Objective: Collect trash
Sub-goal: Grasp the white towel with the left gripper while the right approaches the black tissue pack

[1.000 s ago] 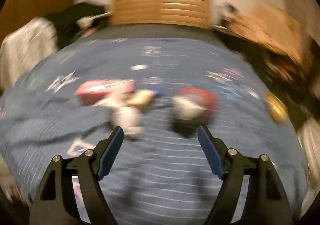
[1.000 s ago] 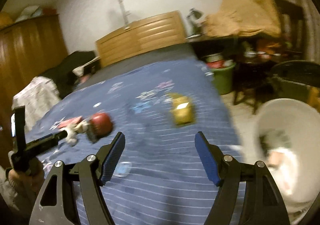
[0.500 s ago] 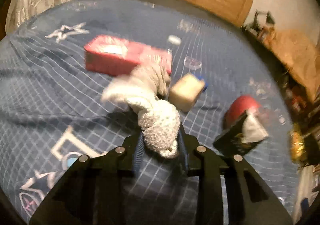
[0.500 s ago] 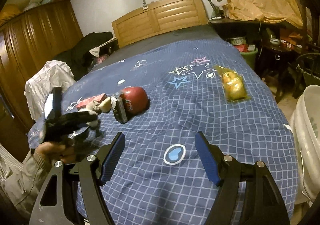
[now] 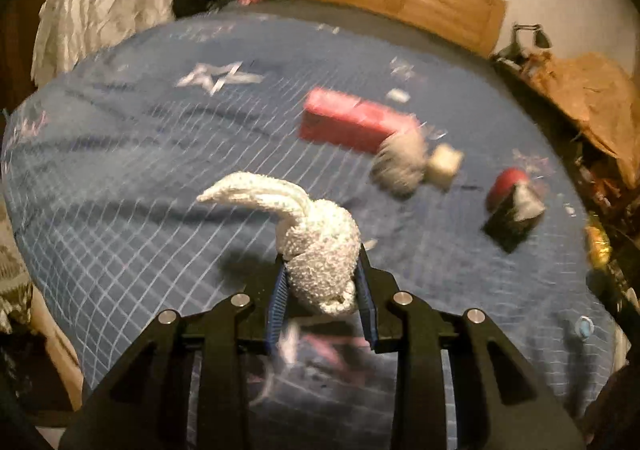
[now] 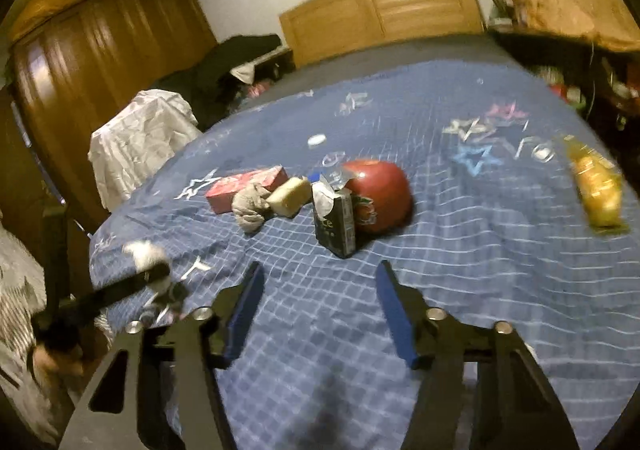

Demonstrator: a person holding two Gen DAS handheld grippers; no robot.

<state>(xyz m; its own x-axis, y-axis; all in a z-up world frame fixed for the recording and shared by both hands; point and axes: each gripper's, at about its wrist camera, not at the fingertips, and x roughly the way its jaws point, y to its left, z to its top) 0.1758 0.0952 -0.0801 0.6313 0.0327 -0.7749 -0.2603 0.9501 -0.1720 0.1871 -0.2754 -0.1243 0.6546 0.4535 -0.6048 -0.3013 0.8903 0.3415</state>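
**White wad pinched, lifted over the bed**

Your left gripper point(image 5: 322, 286) pinches a crumpled white paper wad point(image 5: 316, 242) above the blue bed point(image 5: 120, 170). Your right gripper point(image 6: 318, 302) hangs spread apart before the dark carton point(image 6: 335, 222) and red pouch point(image 6: 378, 194).

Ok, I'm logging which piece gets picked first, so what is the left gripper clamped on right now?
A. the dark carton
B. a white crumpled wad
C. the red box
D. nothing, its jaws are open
B: in the left wrist view the left gripper has its blue pads pressed on both sides of the white crumpled wad, lifted above the blue bedspread, while the red box lies further back.
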